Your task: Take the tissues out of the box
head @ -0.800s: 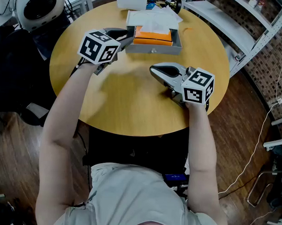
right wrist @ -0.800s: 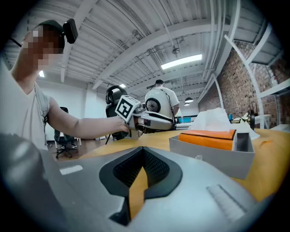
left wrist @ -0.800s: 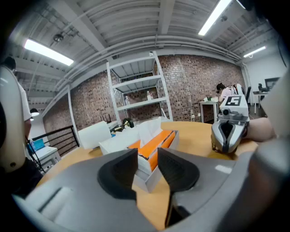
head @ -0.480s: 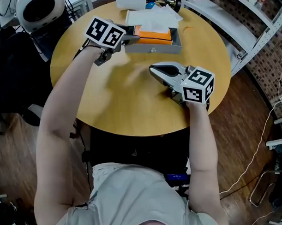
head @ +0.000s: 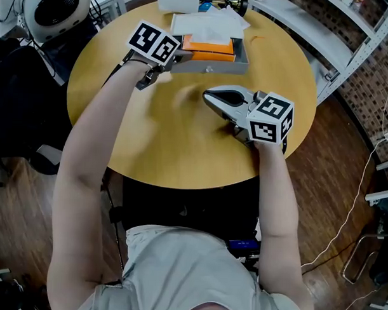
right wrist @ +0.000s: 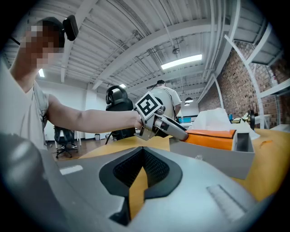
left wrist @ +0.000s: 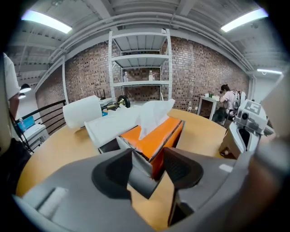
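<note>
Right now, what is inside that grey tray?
An orange box sits in the tray, a white tissue sticking out of its top. More tissues lie over the far rim. The tray floor under the box is covered.

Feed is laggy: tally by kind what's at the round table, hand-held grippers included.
Hand-held grippers: 2 (left hand-held gripper, right hand-held gripper)
Orange tissue box: 1
Grey tray: 1
White roll: 1
Loose white tissue heap: 1
Total: 6
Small far-edge items: unclear, uncounted.
</note>
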Demonstrator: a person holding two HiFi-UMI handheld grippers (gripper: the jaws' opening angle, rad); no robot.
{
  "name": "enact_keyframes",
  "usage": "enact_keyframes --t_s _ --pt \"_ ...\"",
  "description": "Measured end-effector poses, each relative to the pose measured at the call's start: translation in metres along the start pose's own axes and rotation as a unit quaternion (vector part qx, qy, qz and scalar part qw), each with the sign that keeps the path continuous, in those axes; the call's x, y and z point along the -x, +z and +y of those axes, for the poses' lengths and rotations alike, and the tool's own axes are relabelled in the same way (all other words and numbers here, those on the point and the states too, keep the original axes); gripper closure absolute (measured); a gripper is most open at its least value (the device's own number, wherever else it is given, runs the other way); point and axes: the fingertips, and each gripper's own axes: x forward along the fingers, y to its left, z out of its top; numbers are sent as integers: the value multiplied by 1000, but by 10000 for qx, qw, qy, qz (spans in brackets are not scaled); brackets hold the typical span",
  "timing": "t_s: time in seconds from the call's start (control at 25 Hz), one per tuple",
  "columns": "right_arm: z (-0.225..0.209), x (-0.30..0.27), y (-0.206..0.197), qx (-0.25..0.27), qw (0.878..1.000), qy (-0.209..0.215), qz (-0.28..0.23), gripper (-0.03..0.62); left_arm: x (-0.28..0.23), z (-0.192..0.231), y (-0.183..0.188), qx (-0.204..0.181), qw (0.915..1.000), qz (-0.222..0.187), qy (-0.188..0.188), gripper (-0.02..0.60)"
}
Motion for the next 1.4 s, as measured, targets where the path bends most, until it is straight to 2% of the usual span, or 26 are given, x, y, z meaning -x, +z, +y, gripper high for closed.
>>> enact_keyframes --t_s 0.12,0.24,0.4,0.52,0.72,0.88,1.0,1.12,1.28,1.4 --pt "0 0 0 5 10000 -10 0 592 -2 0 1 146 9998 -86 -64 403" --pt "1 -2 0 -4 10000 -8 -4 592 2 4 4 490 9985 -256 -37 449" --pt "1 -1 0 7 10000 -10 3 592 14 10 16 619 9953 -710 229 471" --pt "1 -1 -1 5 10000 -18 0 592 36 14 32 702 9891 -1227 407 474" --pt "2 -2 -1 -3 10000 -13 6 592 94 16 40 744 9731 -2068 688 477" --pt "0 0 -1 -5 10000 -13 9 592 142 23 20 628 9617 -2387 1189 477" --pt "0 -1 0 -8 10000 -17 13 592 171 29 -2 698 9555 -2502 1397 483" --pt "1 -3 0 1 10000 -8 14 592 196 35 -22 980 9474 -2687 1437 488" --pt "0 0 -2 -12 10000 -17 14 592 201 33 -47 1235 9464 -2687 1295 489" --pt "0 -1 -1 -10 10000 -4 6 592 214 33 -60 1340 9418 -2776 1345 488"
